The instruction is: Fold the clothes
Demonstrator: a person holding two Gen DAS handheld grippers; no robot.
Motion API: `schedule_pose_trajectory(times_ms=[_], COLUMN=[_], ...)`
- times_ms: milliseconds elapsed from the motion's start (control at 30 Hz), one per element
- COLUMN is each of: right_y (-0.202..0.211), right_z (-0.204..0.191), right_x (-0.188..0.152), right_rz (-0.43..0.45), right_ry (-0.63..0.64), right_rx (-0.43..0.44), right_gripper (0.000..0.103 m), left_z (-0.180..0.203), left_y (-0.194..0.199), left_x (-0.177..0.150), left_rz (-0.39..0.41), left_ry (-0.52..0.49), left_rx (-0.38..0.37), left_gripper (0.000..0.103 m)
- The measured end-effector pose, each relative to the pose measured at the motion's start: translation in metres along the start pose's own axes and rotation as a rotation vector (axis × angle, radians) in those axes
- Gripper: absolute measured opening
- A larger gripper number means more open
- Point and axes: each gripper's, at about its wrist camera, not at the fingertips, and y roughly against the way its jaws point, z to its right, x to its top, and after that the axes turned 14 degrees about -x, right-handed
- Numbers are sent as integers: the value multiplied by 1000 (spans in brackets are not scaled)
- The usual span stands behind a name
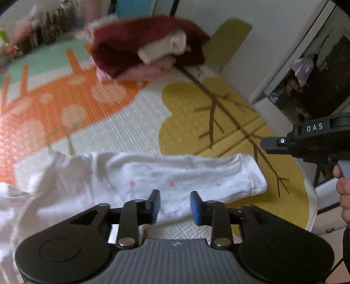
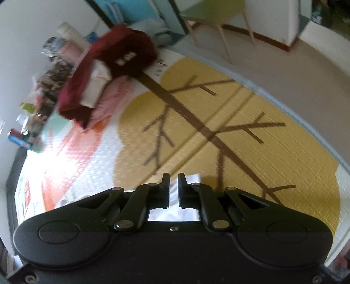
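A white garment (image 1: 153, 177) with small pink marks lies in a long folded band on the play mat (image 1: 135, 113), its left part bunched up. My left gripper (image 1: 175, 205) hovers just over its near edge, open, with nothing between the blue pads. In the left wrist view my right gripper (image 1: 265, 145) is above the mat, past the garment's right end and apart from it. In its own view, the right gripper (image 2: 174, 190) has its jaws only narrowly apart. A corner of the white garment (image 2: 192, 178) shows below them, not pinched.
A pile of clothes lies at the far end of the mat: a dark red garment (image 1: 131, 45), a cream piece (image 1: 161, 48) and pink cloth (image 1: 140, 74). A chair (image 2: 218, 17) stands beyond the mat. Clutter lines the wall (image 2: 43, 91). A hand (image 1: 343, 192) holds the right gripper.
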Motion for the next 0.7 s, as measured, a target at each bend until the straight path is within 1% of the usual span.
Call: schedule_pose_trajectory(times_ms=[100, 233, 367, 500, 700], right_y=[10, 22, 35, 48, 52], right_z=[-25, -59, -93, -127, -185], right_x=[-10, -24, -37, -51, -84], right_rz=[4, 8, 13, 18, -17], right_ry=[71, 166, 262, 357, 502], right_rx=[28, 66, 104, 142, 202], right_gripper=[8, 8, 8, 8, 8], left_z=[-1, -13, -35, -67, -116], left_y=[23, 53, 84, 116, 165], left_x=[-5, -17, -36, -60, -105], left_rz=[48, 115, 179, 235, 320], left_ry=[9, 69, 149, 267, 458], left_rx=[29, 62, 142, 221, 329], left_gripper=[43, 53, 57, 59, 59])
